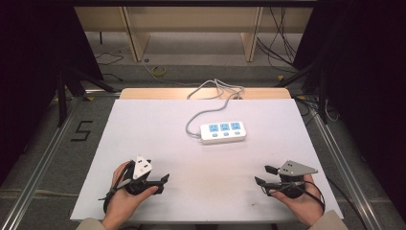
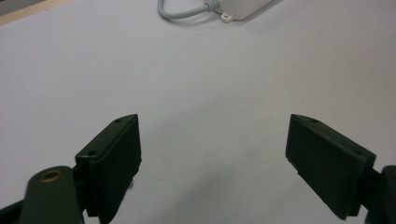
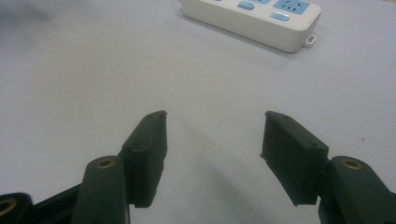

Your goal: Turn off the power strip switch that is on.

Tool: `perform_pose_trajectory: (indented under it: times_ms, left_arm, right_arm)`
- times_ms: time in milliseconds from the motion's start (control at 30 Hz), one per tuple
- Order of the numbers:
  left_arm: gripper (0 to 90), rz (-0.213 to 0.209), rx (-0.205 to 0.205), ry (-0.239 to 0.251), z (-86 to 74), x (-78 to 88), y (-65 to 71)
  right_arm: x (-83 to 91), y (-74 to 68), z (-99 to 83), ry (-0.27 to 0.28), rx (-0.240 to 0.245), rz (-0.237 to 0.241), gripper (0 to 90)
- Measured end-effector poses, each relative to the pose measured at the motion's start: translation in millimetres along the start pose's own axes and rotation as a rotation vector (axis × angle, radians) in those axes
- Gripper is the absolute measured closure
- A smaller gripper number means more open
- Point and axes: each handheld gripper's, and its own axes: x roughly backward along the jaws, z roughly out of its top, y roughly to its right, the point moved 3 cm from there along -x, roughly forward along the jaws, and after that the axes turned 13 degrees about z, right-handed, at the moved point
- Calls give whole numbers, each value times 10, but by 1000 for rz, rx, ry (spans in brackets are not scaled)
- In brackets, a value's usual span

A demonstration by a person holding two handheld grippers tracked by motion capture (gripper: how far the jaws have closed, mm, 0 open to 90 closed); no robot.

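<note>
Power strip [image 1: 223, 132] lies flat on the white desk [image 1: 143, 139], a little beyond centre, sockets up, untouched by either tool. Its grey cord [image 1: 210, 93] runs from the left end back over the far edge of the desk in loose loops. No plug sits in any of the three blue-faced sockets, and the three small blue switches [image 1: 226, 135] along the near side look unpressed, though their state is too small to tell.

Left gripper [image 1: 164, 179] rests near the front-left of the desk, jaws spread wide, nothing between them. Right gripper [image 1: 266, 175] rests near the front-right, jaws likewise at full spread and empty. Both point inward, well apart from the strip.

Judgement: work not begun; the reach to the strip and any handling of it are all left to do.
</note>
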Motion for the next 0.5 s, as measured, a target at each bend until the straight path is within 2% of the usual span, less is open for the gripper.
perform_pose_trajectory:
  times_ms: [233, 267, 300, 333, 367, 400, 500]
  left_arm:
    - [183, 8, 0, -2, -11, 7, -11]
    - [184, 8, 0, -1, -13, 7, -14]
    - [185, 8, 1, -3, -13, 8, -17]
    - [185, 10, 7, 1, -11, 8, -17]
    - [186, 14, 8, 2, -9, 10, -22]
    - [189, 15, 10, 3, -8, 10, -29]
    - [190, 15, 11, 1, -11, 7, -29]
  right_arm:
    - [-4, 7, 9, -13, 1, -9, 500]
    - [-4, 8, 11, -18, -2, -12, 531]
    - [-7, 9, 20, -25, 3, -14, 598]
    - [-7, 9, 20, -25, 3, -14, 598]
    - [-7, 6, 26, -31, 4, -15, 641]
    - [-13, 2, 35, -46, 16, -20, 718]
    - [-20, -3, 38, -62, 26, -31, 787]
